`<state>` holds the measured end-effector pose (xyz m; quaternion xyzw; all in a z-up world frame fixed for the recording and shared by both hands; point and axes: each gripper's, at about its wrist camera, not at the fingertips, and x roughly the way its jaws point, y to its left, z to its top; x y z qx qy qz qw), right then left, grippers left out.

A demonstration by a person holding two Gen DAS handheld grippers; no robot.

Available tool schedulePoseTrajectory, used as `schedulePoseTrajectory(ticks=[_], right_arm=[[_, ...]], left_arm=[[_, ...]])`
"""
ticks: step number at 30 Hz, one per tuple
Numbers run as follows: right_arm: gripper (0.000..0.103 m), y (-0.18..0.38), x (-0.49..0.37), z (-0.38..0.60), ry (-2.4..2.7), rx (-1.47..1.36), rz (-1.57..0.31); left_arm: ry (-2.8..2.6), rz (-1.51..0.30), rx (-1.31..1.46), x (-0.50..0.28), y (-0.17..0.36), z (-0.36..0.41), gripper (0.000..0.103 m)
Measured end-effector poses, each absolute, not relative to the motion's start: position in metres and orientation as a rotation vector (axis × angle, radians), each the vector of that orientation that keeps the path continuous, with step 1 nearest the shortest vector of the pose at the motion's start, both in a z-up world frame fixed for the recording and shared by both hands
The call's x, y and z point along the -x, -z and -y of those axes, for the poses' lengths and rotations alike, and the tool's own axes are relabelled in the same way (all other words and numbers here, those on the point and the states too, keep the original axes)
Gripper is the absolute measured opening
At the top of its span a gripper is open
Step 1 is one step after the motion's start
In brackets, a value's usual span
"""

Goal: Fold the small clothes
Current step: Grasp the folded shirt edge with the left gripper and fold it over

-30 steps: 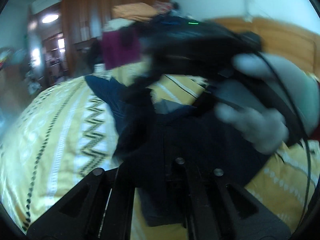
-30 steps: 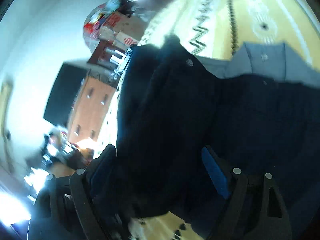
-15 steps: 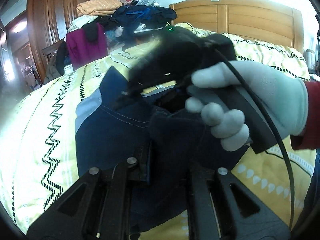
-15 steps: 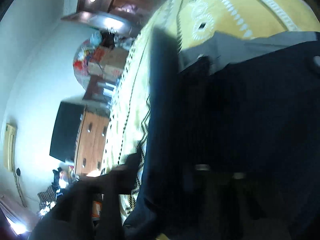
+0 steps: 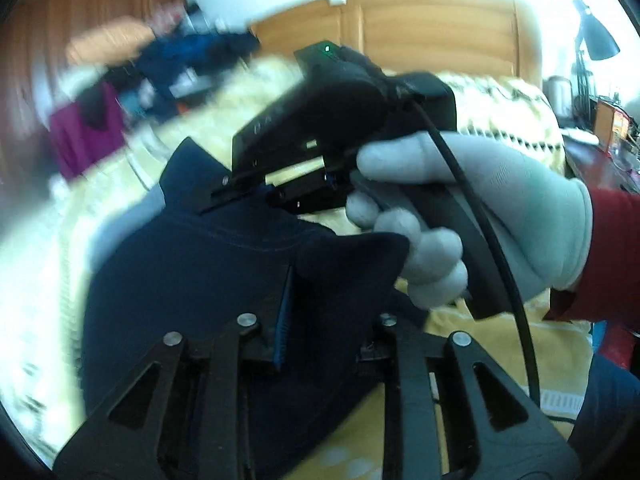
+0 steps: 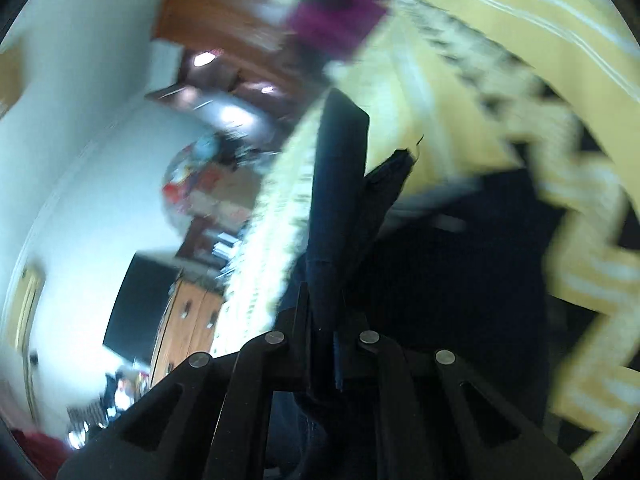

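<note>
Nearest, the left tongs (image 5: 324, 320), just opening, stand spread around a fold of the dark navy garment (image 5: 192, 264) (spread on the yellow bed (image 5: 500, 344)); beyond, a gloved hand (image 5: 480, 216) pinches its far edge with the just-closing right tongs (image 6: 324, 332).

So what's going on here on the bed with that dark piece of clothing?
A person in grey gloves is folding a small navy garment on a yellow patterned bedspread, with a handheld claw in each hand. The right claw has just closed and pinches an edge of the fabric. The left claw has just been opening, with cloth bunched between its fingers. The fold isn't finished.
</note>
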<state>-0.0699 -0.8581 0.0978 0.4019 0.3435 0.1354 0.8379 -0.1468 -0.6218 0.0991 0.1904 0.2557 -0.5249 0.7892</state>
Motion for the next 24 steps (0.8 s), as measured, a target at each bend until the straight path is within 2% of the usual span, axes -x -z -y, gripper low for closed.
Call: schedulePoseTrajectory(ticks=[3, 4, 5, 12, 14, 15, 17, 19, 22, 23, 24], right_arm=[[0.010, -0.032, 0.077, 0.898, -0.193, -0.987, -0.811], [0.005, -0.017, 0.081, 0.904, -0.181, -1.016, -0.823], [0.006, -0.012, 0.082, 0.906, -0.190, -1.035, -0.808], [0.007, -0.043, 0.077, 0.907, -0.171, -0.941, -0.818], [0.007, -0.040, 0.081, 0.912, -0.147, -0.938, -0.837], [0.006, -0.036, 0.080, 0.911, -0.147, -0.950, -0.847], [0.006, -0.026, 0.073, 0.911, -0.134, -0.967, -0.867], [0.007, -0.031, 0.075, 0.909, -0.138, -0.953, -0.865], [0.020, -0.033, 0.086, 0.911, -0.172, -1.019, -0.882], [0.036, -0.039, 0.097, 0.915, -0.174, -1.024, -0.878], [0.043, -0.045, 0.106, 0.912, -0.175, -1.015, -0.865]], left_arm=[[1.150, -0.723, -0.472, 0.144, -0.046, 0.641, 0.023], [1.148, -0.721, -0.487, 0.146, -0.043, 0.642, 0.023], [1.148, -0.713, -0.484, 0.148, -0.048, 0.642, 0.023], [1.121, -0.767, -0.506, 0.151, -0.062, 0.652, 0.024], [1.137, -0.797, -0.530, 0.149, -0.060, 0.664, 0.032], [1.143, -0.823, -0.522, 0.148, -0.054, 0.668, 0.044], [1.140, -0.834, -0.514, 0.146, -0.047, 0.673, 0.051], [1.126, -0.824, -0.526, 0.149, -0.052, 0.673, 0.051], [1.139, -0.791, -0.501, 0.160, -0.075, 0.654, 0.051], [1.137, -0.761, -0.483, 0.165, -0.089, 0.640, 0.051], [1.134, -0.739, -0.464, 0.168, -0.099, 0.626, 0.052]])
